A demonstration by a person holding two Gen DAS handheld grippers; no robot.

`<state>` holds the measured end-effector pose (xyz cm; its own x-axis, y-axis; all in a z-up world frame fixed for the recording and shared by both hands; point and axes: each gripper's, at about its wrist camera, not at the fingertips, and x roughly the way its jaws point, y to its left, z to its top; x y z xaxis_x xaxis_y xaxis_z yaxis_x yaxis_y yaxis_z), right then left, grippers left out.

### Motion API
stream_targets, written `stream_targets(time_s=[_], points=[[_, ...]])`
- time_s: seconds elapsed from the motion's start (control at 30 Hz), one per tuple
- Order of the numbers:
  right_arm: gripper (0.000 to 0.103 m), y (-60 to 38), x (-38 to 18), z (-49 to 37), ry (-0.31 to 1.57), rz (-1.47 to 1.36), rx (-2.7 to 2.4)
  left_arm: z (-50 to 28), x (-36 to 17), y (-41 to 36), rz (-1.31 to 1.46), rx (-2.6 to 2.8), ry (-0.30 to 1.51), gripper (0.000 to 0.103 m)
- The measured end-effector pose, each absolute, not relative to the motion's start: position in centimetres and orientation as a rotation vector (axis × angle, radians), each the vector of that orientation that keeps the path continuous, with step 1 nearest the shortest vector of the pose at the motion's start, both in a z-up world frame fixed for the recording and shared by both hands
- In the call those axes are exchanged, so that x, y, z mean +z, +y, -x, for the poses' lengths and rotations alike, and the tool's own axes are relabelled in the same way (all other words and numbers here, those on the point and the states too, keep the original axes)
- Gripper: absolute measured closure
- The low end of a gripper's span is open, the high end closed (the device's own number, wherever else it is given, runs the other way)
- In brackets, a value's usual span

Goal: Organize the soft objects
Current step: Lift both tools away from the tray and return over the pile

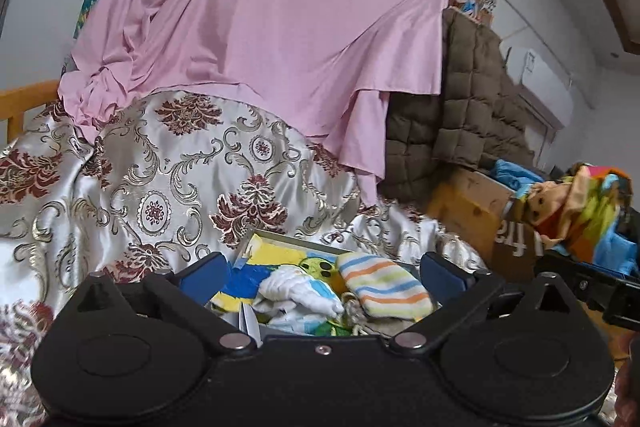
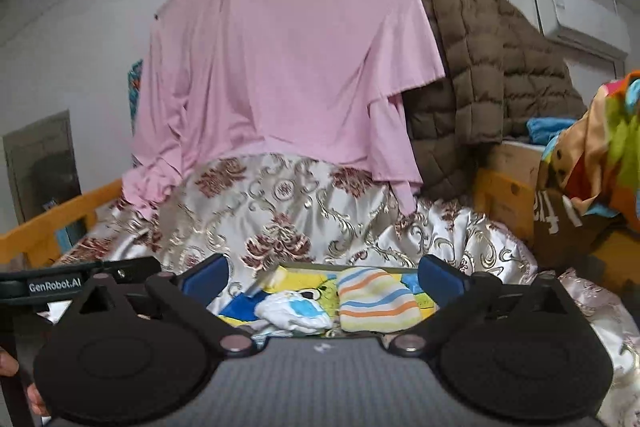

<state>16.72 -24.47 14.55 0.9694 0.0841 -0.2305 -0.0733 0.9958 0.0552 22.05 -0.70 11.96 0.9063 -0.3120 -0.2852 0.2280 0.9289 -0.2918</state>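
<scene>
Between each tool's (image 1: 324, 273) wide-apart jaws, ungripped, lies the striped cloth (image 1: 386, 285).

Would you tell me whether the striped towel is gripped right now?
No, the striped towel lies in the box, clear of both open hand-held grippers.

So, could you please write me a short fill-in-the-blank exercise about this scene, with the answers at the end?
1. The large sheet hanging at the back is ____ in colour.
2. The folded striped cloth lies to the ____ of the white bundle in both views.
3. The left gripper and the right gripper both have their jaws ____.
4. The brown padded jacket hangs to the ____ of the sheet.

Answers: pink; right; open; right
</scene>
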Motion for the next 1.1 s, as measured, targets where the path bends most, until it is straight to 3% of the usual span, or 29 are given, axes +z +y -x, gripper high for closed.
stream_targets(time_s=[0.57,1.1], points=[[0.0,-21.7,12.0,-3.6,0.207,0.042,0.006,-9.0,11.6,0.2,0.203,-0.312,0.24,0.001],[0.0,-21.5,8.4,1.2,0.241,0.001,-0.034,-3.2,7.8,1.2,0.107,-0.282,0.268,0.001]])
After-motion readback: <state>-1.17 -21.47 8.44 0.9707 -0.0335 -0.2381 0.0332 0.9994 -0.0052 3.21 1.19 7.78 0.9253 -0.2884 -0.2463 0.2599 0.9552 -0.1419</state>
